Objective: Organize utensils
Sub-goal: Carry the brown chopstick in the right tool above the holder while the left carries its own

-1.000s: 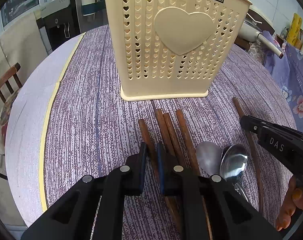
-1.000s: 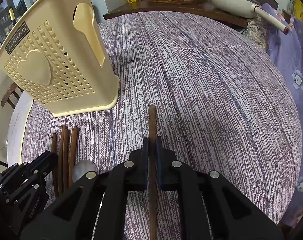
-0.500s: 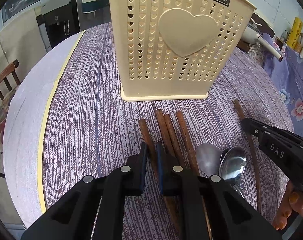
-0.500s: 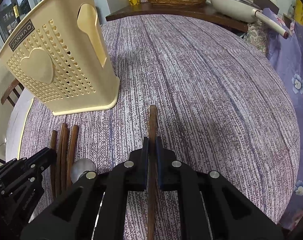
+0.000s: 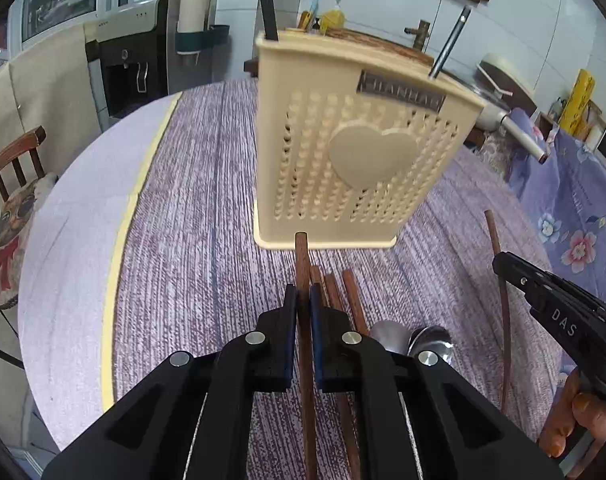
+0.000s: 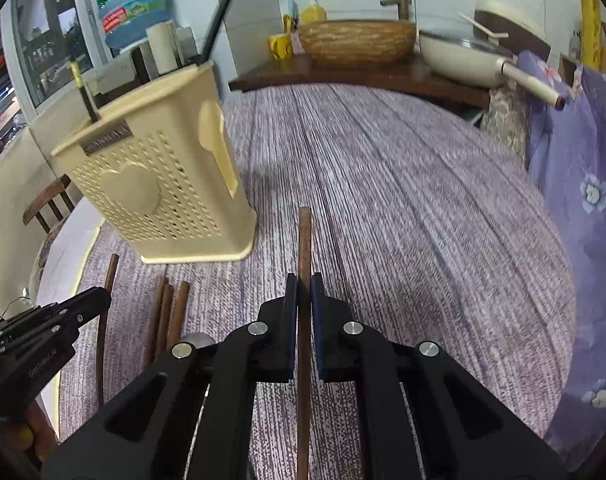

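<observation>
Purple-clothed bench [image 5: 183, 240]: both tongs pinch chopsticks lengthwise, left tongs [image 5: 303, 300] nearer (holder [image 5: 355, 168] dead ahead), right tongs [image 6: 304, 292] beside it.

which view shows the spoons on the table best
Left wrist view: both spoons show their shiny bowls right of the left gripper. In the right wrist view only a sliver of one spoon peeks out behind the right gripper.

Your left hand-held gripper [image 5: 303, 300] is matte black with blue pads and round silver screws. Your right hand-held gripper [image 6: 304, 292] matches it and bears white "DAS" lettering.
</observation>
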Tool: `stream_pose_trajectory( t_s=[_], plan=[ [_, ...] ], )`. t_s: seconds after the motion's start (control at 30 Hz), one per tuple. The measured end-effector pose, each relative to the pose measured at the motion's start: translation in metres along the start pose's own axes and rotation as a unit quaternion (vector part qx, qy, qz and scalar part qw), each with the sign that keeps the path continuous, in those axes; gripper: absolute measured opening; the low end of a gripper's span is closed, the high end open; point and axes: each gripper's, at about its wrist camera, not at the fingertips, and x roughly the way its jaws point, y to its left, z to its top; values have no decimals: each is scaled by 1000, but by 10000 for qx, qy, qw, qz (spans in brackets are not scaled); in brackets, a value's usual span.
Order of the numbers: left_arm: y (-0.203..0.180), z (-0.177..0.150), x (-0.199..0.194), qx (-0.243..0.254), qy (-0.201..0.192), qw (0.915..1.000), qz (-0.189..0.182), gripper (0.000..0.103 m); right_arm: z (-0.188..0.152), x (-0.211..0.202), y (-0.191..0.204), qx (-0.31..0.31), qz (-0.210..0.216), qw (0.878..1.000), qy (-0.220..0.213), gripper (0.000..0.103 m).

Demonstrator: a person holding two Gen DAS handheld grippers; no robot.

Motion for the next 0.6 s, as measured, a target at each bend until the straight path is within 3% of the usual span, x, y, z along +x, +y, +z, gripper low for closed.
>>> stream_pose_trajectory(
  t_s=[0.33, 0.6],
  plan=[
    [4, 18, -56, -61, -680, 9974, -229, 8, 19, -67, 8, -255, 436, 9957, -780, 8],
    [10, 25, -101, -23, -1241, 9917, -339, 8, 29, -112, 8, -493, 626, 9911, -1066, 8]
  ],
)
